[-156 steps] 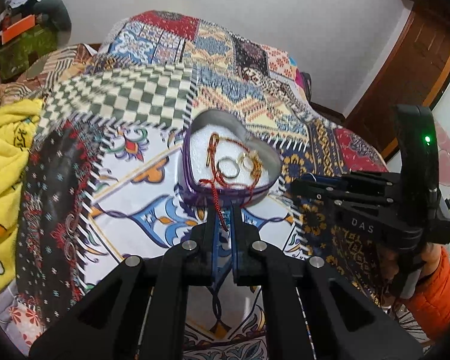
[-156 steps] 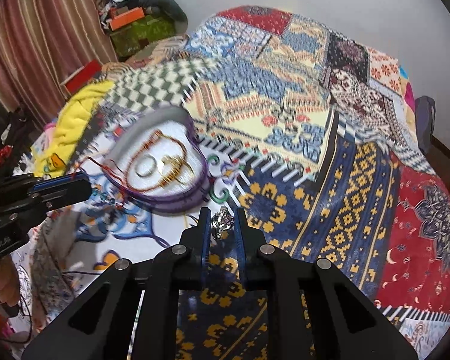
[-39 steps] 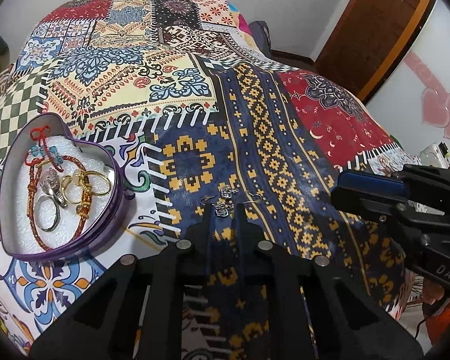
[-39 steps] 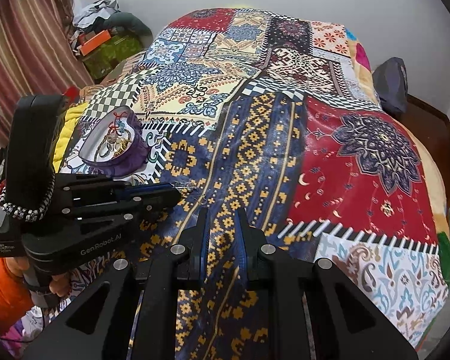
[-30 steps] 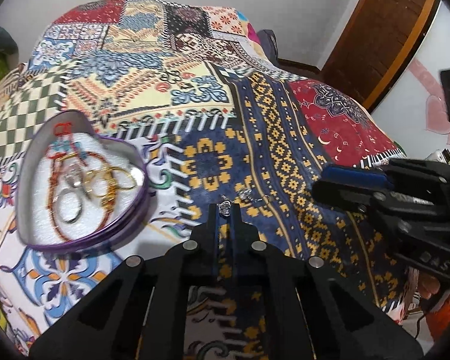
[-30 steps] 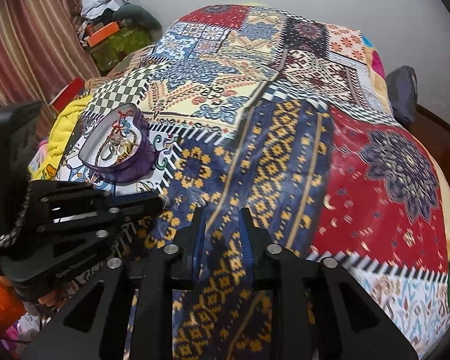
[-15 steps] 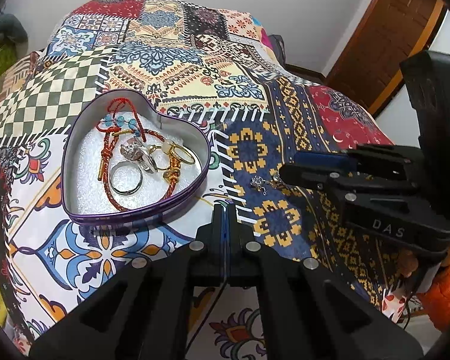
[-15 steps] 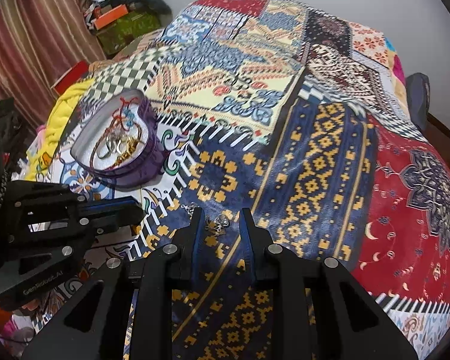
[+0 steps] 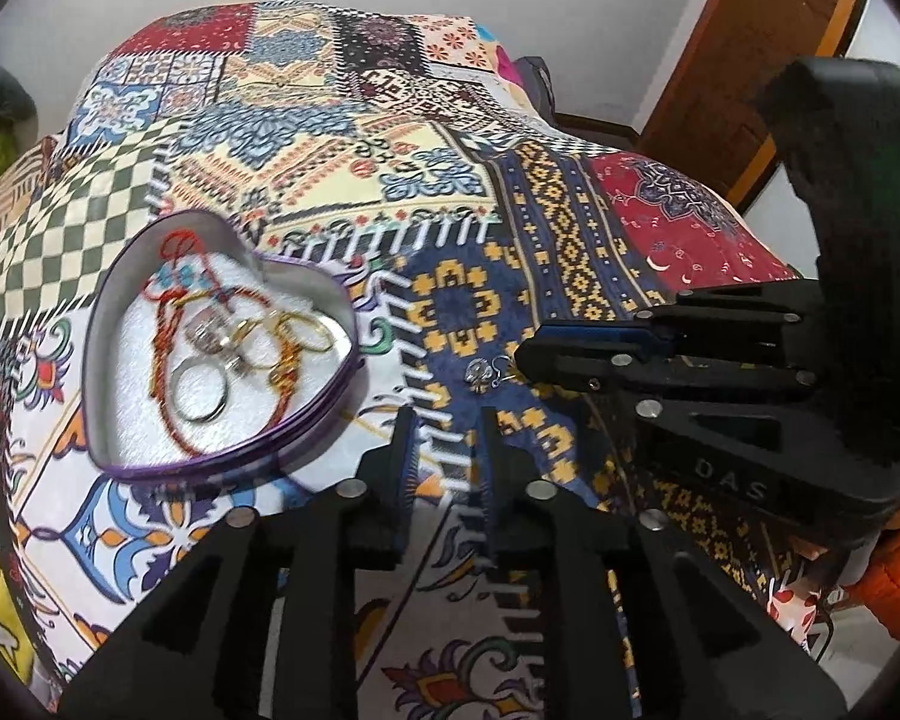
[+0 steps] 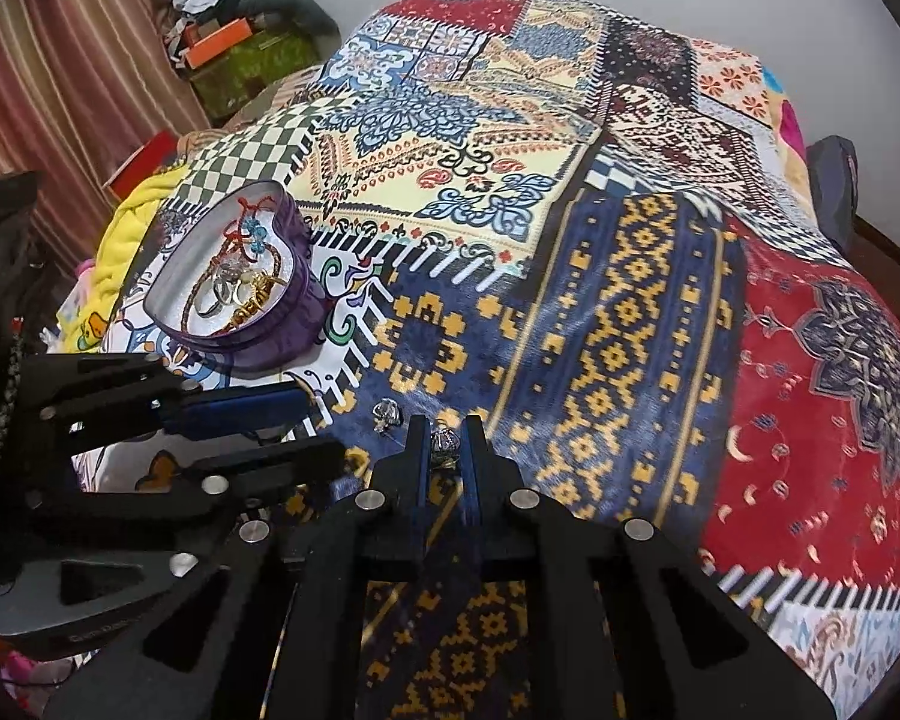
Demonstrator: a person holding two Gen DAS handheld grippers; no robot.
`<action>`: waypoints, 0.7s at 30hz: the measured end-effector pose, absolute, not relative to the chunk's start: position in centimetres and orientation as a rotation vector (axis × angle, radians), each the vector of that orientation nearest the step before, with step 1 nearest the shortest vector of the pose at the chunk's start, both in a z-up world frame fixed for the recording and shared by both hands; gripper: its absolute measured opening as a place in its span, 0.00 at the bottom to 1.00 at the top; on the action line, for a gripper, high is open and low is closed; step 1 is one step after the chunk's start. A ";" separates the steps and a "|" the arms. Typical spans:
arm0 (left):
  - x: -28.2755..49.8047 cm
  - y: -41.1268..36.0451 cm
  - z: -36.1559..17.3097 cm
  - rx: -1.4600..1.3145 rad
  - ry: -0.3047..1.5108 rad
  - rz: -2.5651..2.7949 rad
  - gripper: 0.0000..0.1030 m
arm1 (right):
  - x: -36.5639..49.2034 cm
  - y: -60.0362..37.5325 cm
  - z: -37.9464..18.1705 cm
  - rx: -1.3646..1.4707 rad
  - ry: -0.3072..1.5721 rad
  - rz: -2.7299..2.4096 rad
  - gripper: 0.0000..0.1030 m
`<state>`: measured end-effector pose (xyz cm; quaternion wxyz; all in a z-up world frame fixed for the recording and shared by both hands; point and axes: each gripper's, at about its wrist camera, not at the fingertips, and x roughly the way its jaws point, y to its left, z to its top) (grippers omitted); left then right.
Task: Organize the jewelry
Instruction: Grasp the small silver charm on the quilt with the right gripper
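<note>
A purple heart-shaped tin sits on the patterned bedspread and holds rings and red and gold bracelets. Two small silver earrings lie on the blue patch. One earring lies free on the cloth. The other earring sits between the fingers of my right gripper, whose jaws stand narrowly apart around it. In the left wrist view the right gripper comes in from the right. My left gripper is open and empty, just right of the tin, and shows in the right wrist view.
The patchwork bedspread covers the whole bed. A yellow cloth lies at its left edge. Boxes and clutter stand by striped curtains at the far left. A wooden door is at the far right.
My left gripper went from shut to open and drew back toward the tin. My right gripper moved down and forward so that one silver earring is now between its fingers.
</note>
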<state>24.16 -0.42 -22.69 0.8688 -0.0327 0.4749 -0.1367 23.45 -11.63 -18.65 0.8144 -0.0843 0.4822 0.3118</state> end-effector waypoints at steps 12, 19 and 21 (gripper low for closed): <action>25.8 -3.2 -23.2 -0.050 1.018 -0.336 0.22 | 23.2 -14.1 -19.6 -0.179 1.058 0.624 0.09; 26.9 -4.0 -23.3 -0.064 1.033 -0.352 0.22 | 23.2 -14.2 -19.7 -0.175 1.052 0.625 0.09; 27.3 -4.1 -23.2 -0.074 1.030 -0.350 0.22 | 23.2 -14.4 -19.7 -0.170 1.052 0.627 0.09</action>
